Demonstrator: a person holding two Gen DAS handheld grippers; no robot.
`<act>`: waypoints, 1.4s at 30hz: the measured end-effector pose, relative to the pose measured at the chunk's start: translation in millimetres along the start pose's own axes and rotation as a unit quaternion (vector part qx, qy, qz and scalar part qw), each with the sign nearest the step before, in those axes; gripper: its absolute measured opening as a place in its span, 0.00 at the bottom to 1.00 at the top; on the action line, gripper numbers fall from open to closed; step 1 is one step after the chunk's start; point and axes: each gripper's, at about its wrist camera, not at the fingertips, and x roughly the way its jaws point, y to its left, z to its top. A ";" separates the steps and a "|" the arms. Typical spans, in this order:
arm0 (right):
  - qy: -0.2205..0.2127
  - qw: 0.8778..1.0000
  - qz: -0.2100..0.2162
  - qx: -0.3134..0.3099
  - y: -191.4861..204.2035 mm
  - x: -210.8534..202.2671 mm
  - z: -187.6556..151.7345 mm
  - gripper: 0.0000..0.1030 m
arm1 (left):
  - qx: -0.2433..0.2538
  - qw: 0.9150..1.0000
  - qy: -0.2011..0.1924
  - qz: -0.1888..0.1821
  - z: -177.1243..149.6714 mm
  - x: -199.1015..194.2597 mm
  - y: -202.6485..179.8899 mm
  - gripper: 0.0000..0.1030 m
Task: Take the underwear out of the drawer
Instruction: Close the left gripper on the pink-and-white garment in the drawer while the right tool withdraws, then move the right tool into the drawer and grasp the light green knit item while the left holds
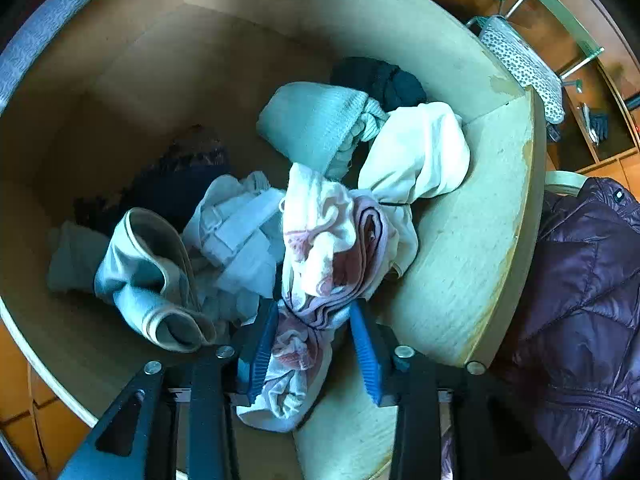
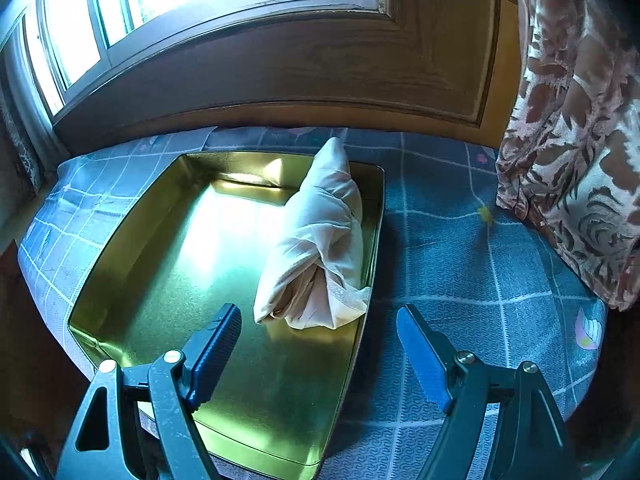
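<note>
The wooden drawer (image 1: 460, 248) is seen from above, with a loose heap of soft garments in it. In the other view a gold tray (image 2: 132, 280) on the bed carries one rolled pale garment (image 2: 316, 240); the right tool (image 2: 320, 336) is spread empty above it. The pink-and-white underwear (image 1: 332, 248) lies bunched between the left tool's (image 1: 314, 328) jaws, but a firm pinch cannot be confirmed. Being light, limp and crumpled, it is best gripped at a thick fold.
</note>
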 end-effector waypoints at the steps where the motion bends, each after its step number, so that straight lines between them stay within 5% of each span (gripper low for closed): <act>1: -0.001 1.000 0.001 0.000 -0.5 -0.9 -0.3 0.78 | -0.004 1.000 0.004 -0.004 2.0 1.4 4.4 0.45; 6: -0.002 1.000 0.002 -0.003 -1.7 -6.5 -3.3 0.78 | -0.023 0.999 0.012 -0.035 23.7 13.4 9.8 0.61; 10: -0.003 1.000 0.001 0.002 -7.4 -11.8 -5.6 0.78 | -0.035 0.996 0.003 -0.077 32.5 21.2 21.0 0.62; 14: -0.006 1.000 0.000 0.005 -14.4 -14.5 -6.8 0.78 | -0.017 0.998 -0.016 -0.056 27.5 12.5 20.6 0.32; 21: 0.003 1.000 0.012 -0.012 -16.9 -18.9 -19.1 0.78 | -0.030 0.998 -0.035 -0.051 29.7 17.4 27.5 0.30; 25: 0.025 0.995 0.031 -0.089 -4.2 -32.9 -47.1 0.78 | -0.039 0.997 -0.046 -0.044 -7.8 8.7 18.5 0.29; 31: 0.096 0.974 0.061 -0.195 17.9 -37.2 -110.8 0.74 | -0.049 0.995 -0.069 -0.047 -39.2 -7.2 17.8 0.28; 38: 0.190 0.920 0.098 -0.329 63.3 -33.1 -196.8 0.69 | -0.045 0.996 -0.070 -0.039 -40.5 -8.8 15.7 0.28; 42: 0.228 0.905 0.108 -0.343 70.1 -20.6 -229.8 0.67 | -0.054 0.994 -0.082 -0.038 -47.1 -11.7 10.5 0.28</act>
